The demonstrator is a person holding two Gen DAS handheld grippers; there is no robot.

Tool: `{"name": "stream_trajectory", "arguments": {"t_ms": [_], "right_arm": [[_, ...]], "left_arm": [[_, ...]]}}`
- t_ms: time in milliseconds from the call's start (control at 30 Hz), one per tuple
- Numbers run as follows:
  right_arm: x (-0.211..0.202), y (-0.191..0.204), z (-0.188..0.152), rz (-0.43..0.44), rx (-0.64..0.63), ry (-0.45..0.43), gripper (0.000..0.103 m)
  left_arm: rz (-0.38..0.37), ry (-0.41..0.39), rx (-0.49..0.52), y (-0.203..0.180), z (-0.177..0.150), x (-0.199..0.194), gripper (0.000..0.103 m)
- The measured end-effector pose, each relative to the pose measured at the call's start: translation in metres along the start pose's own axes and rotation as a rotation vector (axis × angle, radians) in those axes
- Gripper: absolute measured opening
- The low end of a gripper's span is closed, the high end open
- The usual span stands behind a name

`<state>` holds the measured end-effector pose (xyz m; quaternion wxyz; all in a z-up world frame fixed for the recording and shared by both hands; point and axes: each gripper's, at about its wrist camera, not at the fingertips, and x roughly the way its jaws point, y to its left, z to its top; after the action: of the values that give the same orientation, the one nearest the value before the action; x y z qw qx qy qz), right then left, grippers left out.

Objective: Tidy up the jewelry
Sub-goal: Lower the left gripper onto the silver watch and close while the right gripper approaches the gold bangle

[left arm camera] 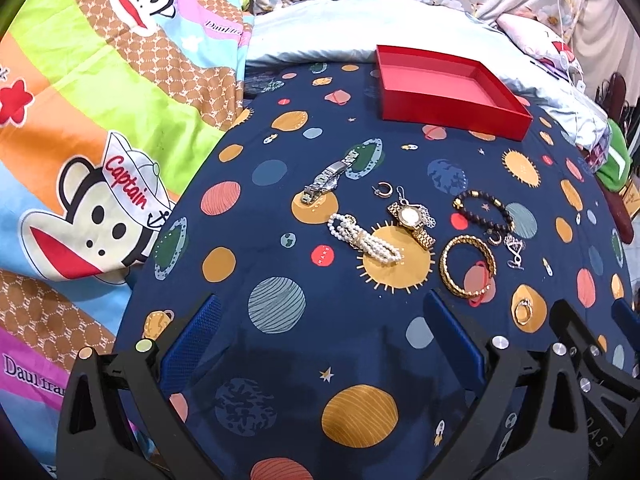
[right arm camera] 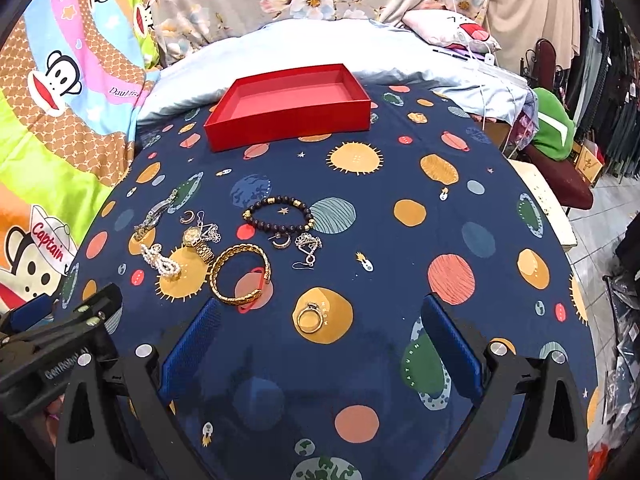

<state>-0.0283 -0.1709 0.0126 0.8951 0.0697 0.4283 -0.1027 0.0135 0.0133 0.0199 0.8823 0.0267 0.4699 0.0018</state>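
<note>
Both sets of tongs hang over the navy planet-print cloth (left arm camera: 280, 240), and both are spread wide with nothing between their blue pads.

From the left wrist view, the left tongs (left arm camera: 320, 320) sit at the bottom centre of the frame. Up from them, in the middle of the frame, lies the jewelry: a pearl bracelet (left arm camera: 364, 238), a gold watch (left arm camera: 412, 218) touching a silver earring, a silver watch (left arm camera: 330, 176) further up left, a small hoop earring (left arm camera: 383, 191). To the right, a gold bangle (left arm camera: 467, 266) lies just beside the right-hand pad, with a dark bead bracelet (left arm camera: 482, 210) above it. The red box (left arm camera: 448, 110) sits in the upper right, well apart from the tongs, and looks empty.

Switch to the right wrist view: the right tongs (right arm camera: 320, 320) at bottom centre, and a gold ring (right arm camera: 310, 318) lies right between the open pads, on an orange planet. The bangle (right arm camera: 240, 276) sits just above the left-hand pad. The red box (right arm camera: 288, 124) is up at the top centre. At the lower left edge, the other tongs' black body pokes in.
</note>
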Motion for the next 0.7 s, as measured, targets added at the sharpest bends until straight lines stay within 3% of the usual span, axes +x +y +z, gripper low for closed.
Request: {"name": "stream_trajectory", "arguments": {"t_ms": [500, 700], "right_arm": [[0.039, 0.005, 0.023, -0.018, -0.017, 0.07, 0.098], [0.053, 0.007, 0.034, -0.02, -0.024, 0.088, 0.098]], "left_arm": [[-0.042, 0.022, -0.075, 0.036, 0.05, 0.068, 0.098], [-0.071, 0.035, -0.055, 0.03, 0.074, 0.105, 0.083]]}}
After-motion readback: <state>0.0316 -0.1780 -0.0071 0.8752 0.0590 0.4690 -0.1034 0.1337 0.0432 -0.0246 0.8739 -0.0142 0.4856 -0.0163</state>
